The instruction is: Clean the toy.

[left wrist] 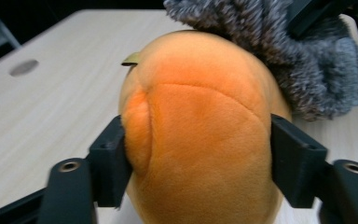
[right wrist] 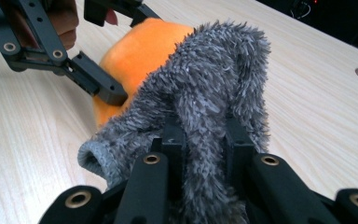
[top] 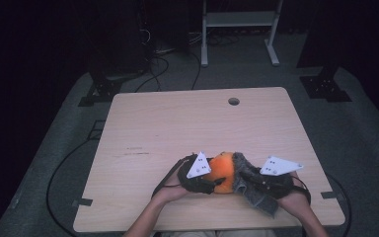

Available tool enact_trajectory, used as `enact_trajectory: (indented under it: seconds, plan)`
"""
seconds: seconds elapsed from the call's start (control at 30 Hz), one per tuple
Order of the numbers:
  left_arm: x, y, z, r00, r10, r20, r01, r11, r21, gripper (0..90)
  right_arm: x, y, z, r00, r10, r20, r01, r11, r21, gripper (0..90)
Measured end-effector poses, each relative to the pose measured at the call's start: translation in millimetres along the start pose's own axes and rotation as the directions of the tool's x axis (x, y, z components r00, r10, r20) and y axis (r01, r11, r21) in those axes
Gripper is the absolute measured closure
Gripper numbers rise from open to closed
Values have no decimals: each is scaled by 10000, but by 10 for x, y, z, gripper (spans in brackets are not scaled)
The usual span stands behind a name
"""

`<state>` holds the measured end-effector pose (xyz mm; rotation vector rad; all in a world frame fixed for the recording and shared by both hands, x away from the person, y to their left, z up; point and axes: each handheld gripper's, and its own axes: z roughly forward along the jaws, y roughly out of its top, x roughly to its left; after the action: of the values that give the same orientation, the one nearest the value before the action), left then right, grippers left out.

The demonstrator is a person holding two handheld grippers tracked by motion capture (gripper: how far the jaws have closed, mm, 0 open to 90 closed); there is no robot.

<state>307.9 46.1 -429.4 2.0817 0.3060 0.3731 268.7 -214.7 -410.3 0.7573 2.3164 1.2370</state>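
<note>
An orange plush toy [top: 222, 170] lies on the wooden table [top: 177, 123] near its front edge. My left gripper [top: 214, 182] is shut on it; in the left gripper view both pads [left wrist: 112, 161] press into the orange plush toy [left wrist: 200, 126] from either side. A grey fuzzy cloth [top: 249, 182] drapes over the toy's right side. My right gripper [right wrist: 205, 149] is shut on a fold of the grey cloth [right wrist: 205, 93], with the orange toy [right wrist: 140, 51] behind it. In the high view the right gripper [top: 257, 181] sits just right of the toy.
A round hole [top: 233, 101] is in the table's far edge. A white metal stand [top: 239, 19] and dark equipment stand on the floor beyond, with cables [top: 153, 74] trailing around the table. The table's left and far parts are bare wood.
</note>
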Motion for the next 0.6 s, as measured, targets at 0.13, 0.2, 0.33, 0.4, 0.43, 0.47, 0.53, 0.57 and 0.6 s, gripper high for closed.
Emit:
enact_trajectory:
  seconds: [0.13,0.2,0.33,0.4,0.43,0.47,0.53,0.57,0.6]
  plan:
    - [85,-45,-12,9966,-785,243,778,9966,278,217,1,-45,94,9999,-69,-76,69,9999,110,741]
    - [81,-57,-1,9970,-766,141,759,9962,416,237,-33,-80,102,10000,71,-13,-71,9998,160,741]
    - [92,-93,-8,9965,-809,222,801,9961,376,237,-170,-232,116,9971,722,256,-739,9943,764,741]
    - [89,-102,-14,9970,-734,264,723,9966,402,237,-196,-235,83,9948,939,402,-968,9922,788,740]
    - [87,-109,-18,9975,-622,323,608,9973,416,237,-195,-216,62,9946,975,355,-996,9929,644,740]
    - [79,-115,-17,9977,-552,396,538,9979,373,238,-184,-177,35,9947,995,264,-1005,9942,389,740]
    - [75,-115,-20,9981,-410,453,387,9980,502,241,-163,-99,31,9939,1087,-161,-1088,9940,-89,740]
    - [80,-117,-21,9979,-458,460,434,9976,531,241,-155,-93,61,9947,1016,-164,-1016,9948,-22,739]
    - [87,-122,-23,9976,-517,463,491,9973,555,241,-163,-111,93,9951,984,-137,-983,9951,73,739]
